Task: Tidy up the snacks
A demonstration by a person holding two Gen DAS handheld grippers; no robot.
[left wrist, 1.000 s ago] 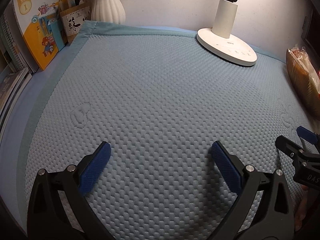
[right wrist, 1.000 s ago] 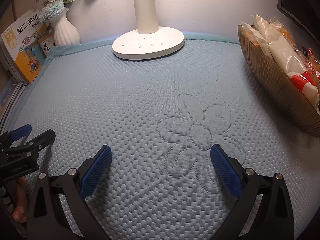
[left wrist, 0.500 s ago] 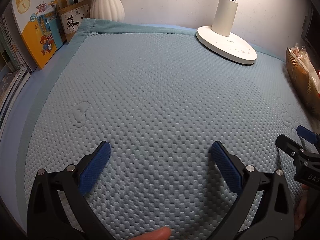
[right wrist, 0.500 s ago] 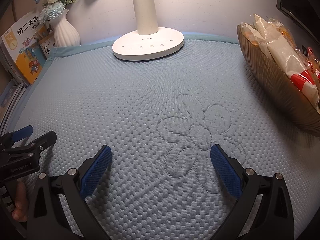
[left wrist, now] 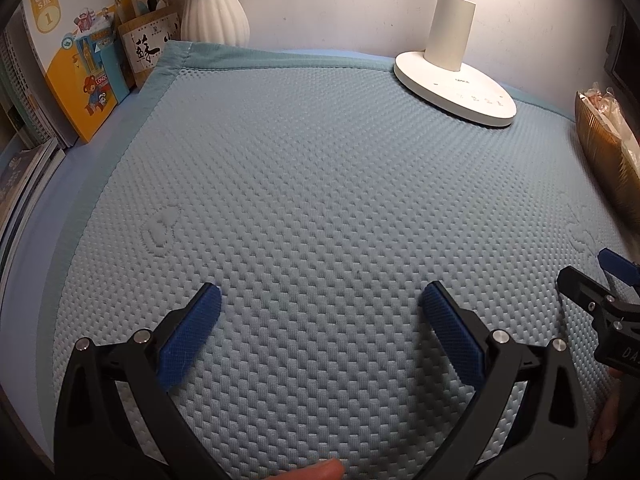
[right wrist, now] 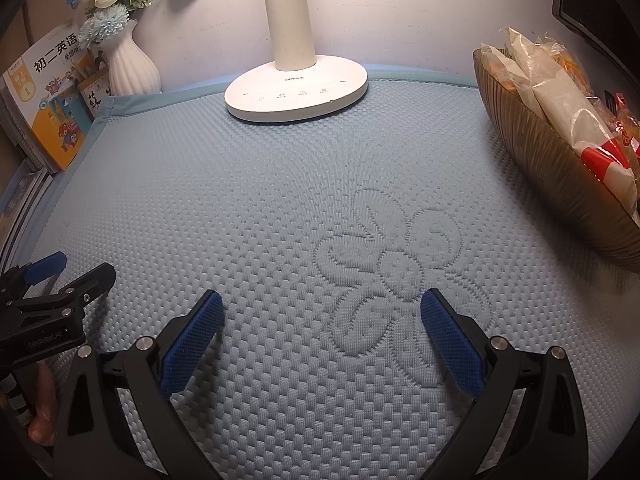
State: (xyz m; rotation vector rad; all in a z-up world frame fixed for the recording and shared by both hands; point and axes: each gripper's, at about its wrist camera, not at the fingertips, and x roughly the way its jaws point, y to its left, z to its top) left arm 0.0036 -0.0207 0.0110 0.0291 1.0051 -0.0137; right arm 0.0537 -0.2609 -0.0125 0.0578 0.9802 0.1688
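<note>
Through my left wrist camera, I am holding my left gripper (left wrist: 320,308) low over the blue quilted mat (left wrist: 320,200) with its blue pads spread wide and nothing between them. The mat ahead of these fingers is lying bare. Far ahead and to the right the white lamp base (left wrist: 456,92) is sitting on the mat's far edge, and far ahead to the left a white vase (left wrist: 214,12) and an upright textbook (left wrist: 80,60) are standing just off the mat. At the far right edge, a slice of the ribbed brown bowl (left wrist: 604,160) is showing, with wrapped snacks (left wrist: 600,100) poking above its rim. My right gripper (left wrist: 600,300) is peeking in close on my right.

Through my right wrist camera, my right gripper (right wrist: 322,318) is likewise hovering over the mat (right wrist: 240,200), fingers parted and empty, just short of the stitched flower motif (right wrist: 400,272). The bowl (right wrist: 560,200) is sitting ahead and well to the right, resting on the mat, and the snack packets (right wrist: 560,100) are piled inside it, leaning against one another. No packet is lying loose on the mat, so I am judging the sorting finished or nearly so; I am probably keeping both claws spread and low because there is nothing left to grasp. My left gripper (right wrist: 60,280) is showing close on my left.
</note>
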